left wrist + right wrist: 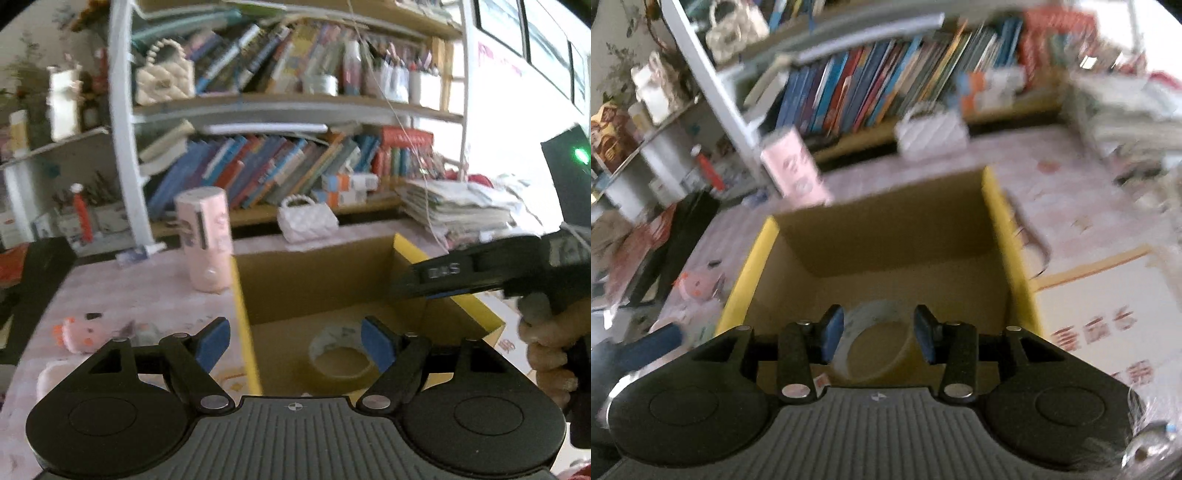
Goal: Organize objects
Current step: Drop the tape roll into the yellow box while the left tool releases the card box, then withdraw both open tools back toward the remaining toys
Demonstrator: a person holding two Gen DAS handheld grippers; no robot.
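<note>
Out on the worktop point(122, 291) left of the cardboard box point(314, 280), the pink plush toy point(75, 334) and the pink cylinder point(207, 238) wait unsorted; inside the box, the tape roll point(341, 356) lies on the floor, so one item looks stowed. Left gripper point(297, 345) hovers over the box's left wall, fingers wide apart, empty; right gripper point(879, 334) tilts down above the tape, fingers apart, gripping nothing
</note>
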